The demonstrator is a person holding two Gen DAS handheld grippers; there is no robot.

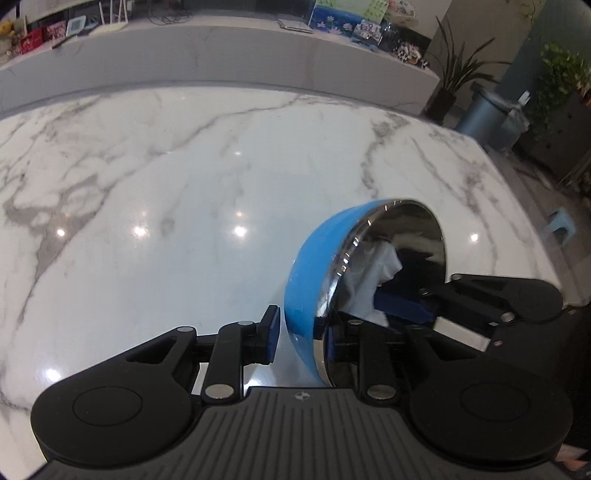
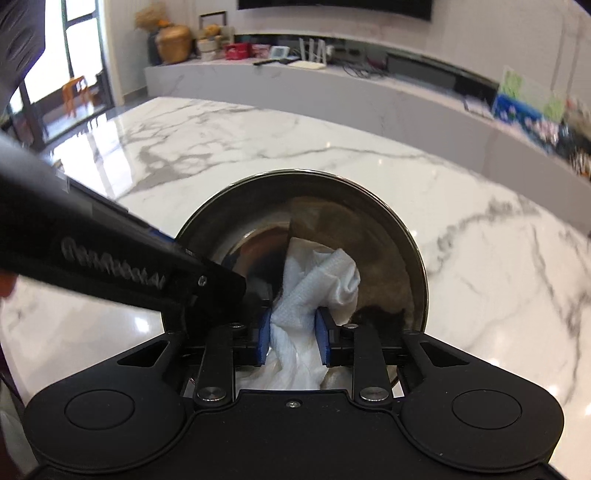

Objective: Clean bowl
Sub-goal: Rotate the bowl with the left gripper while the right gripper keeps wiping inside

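Wiping is going on: the left gripper (image 1: pixel 301 338) is pinching the bowl (image 1: pixel 317 266) by its rim, tilted at lower right of the frame, while the right gripper (image 2: pixel 291 339) is clamping a white cloth (image 2: pixel 317 280) inside; pressing firmly and sweeping the whole wall should be helping.

Lettering on the left hand-held gripper (image 2: pixel 155 280): raised light letters along its black side, seen from the right wrist view — blurred; it starts like "Gen" and the rest cannot be made out.
Mark on the left hand-held gripper's ribbed body (image 1: pixel 302 396): a small round emblem, a sign only, with no letters.
Boxes and cards on the far shelf (image 1: pixel 347 18): printed pictures — any words on them are too small and blurred to read.
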